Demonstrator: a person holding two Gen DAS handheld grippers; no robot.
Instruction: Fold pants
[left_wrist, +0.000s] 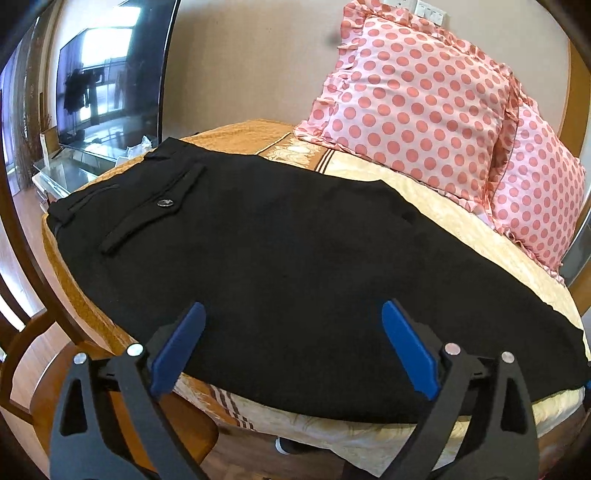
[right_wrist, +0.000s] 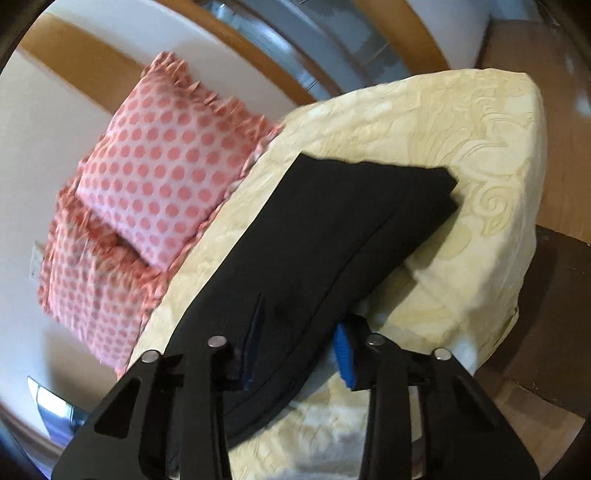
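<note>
Left wrist view shows black dress trousers (left_wrist: 288, 251) lying flat on the cream bedspread (left_wrist: 424, 184), waistband far from the polka-dot pillows (left_wrist: 417, 103), the left gripper (left_wrist: 293, 325) spread wide and holding nothing. Soft, light and limp, they should sag wherever unsupported, so hems or waistband corners look like the best holds. Right gripper (right_wrist: 299, 354) straddles the leg edge, fingers (right_wrist: 345, 362) parted, not visibly pinching.

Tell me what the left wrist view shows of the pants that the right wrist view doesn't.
Left wrist only: the waistband end with its buttoned back pocket, and the open left gripper over the pants. Right wrist only: the hem end, and the right gripper, its fingers astride the near edge. Both: the black pants flat on the yellow bedspread beside the polka-dot pillows.
</note>
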